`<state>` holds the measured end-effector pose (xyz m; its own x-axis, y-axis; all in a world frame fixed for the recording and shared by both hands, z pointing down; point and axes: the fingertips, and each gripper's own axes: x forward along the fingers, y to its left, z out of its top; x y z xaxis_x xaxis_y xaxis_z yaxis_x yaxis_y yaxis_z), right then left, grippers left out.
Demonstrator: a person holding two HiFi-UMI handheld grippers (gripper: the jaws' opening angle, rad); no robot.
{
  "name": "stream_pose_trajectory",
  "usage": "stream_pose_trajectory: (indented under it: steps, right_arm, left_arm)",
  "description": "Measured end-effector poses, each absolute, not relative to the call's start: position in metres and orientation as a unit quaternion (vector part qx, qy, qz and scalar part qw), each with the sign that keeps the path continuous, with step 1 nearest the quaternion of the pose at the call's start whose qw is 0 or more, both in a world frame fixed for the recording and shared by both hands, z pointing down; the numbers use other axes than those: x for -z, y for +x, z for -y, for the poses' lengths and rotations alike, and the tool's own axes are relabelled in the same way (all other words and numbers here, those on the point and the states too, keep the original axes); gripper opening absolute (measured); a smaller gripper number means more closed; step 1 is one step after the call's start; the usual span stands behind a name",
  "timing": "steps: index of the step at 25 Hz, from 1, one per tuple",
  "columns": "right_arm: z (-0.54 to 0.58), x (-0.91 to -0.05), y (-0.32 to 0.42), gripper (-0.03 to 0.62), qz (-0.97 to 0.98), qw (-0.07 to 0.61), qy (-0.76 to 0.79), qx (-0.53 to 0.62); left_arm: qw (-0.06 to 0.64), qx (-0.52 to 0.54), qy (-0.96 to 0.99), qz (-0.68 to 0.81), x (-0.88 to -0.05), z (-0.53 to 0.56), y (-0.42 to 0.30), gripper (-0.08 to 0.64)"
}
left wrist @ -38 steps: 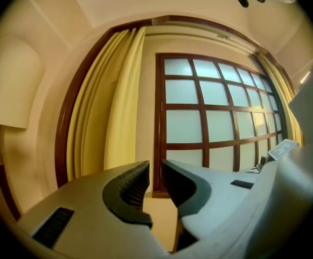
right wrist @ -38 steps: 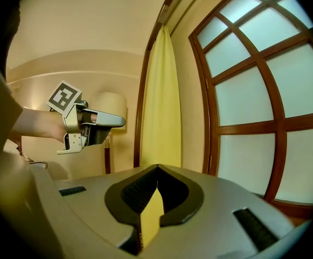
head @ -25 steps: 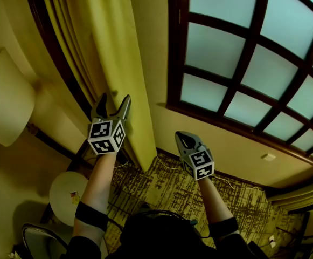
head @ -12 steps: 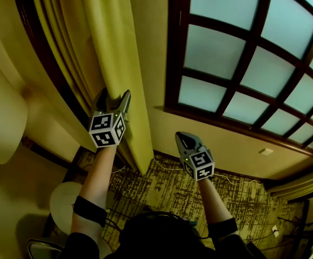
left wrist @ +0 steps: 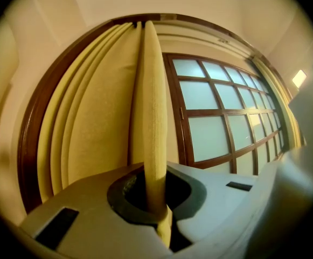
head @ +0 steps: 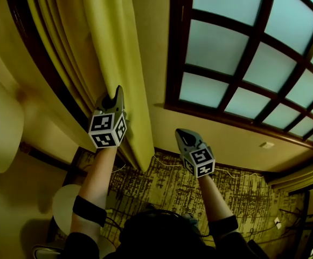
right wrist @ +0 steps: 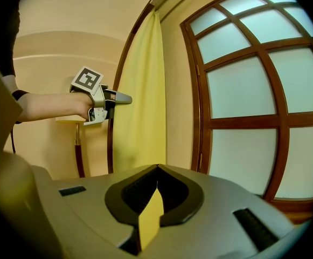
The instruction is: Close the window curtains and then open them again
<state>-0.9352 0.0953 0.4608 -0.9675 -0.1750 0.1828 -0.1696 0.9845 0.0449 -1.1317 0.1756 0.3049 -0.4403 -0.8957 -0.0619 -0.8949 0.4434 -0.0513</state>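
Left gripper view: curtain fold [left wrist: 151, 117] just clamped by left gripper [left wrist: 161, 220]

Place: we saw a home or hotel room.
Signs: we noted curtains [head: 110, 63], wooden window [head: 237, 53], patterned carpet [head: 161, 188], floor lamp [right wrist: 79, 150].

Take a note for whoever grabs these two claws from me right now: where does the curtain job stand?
Grippers: the left claw has just closed on the leading edge of the yellow curtain, and a fold is pinched between its jaws. The right claw is shut, empty and clear of the fabric.
Things: the curtain hangs bunched at the left side of the window, and the panes are uncovered.
Done: the grip only.
Left: draw the curtain across the window, then pull it back open.
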Motion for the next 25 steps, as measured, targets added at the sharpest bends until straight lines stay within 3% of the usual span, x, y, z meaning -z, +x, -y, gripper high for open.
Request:
stream_pose_trajectory:
  steps: [12,25]
  right_arm:
    - [-0.061,-0.475,-0.886,0.0,0.989,0.097,0.111,0.004]
    - [0.025,-0.463,-0.76,0.0,0.981,0.073,0.179,-0.021]
  left_arm:
    - [0.058,0.018,-0.546,-0.835,-0.302,-0.127,-1.089,0.0]
    - [0.064,0.033,-0.577,-0.813,-0.285,-0.03,-0.965,0.0]
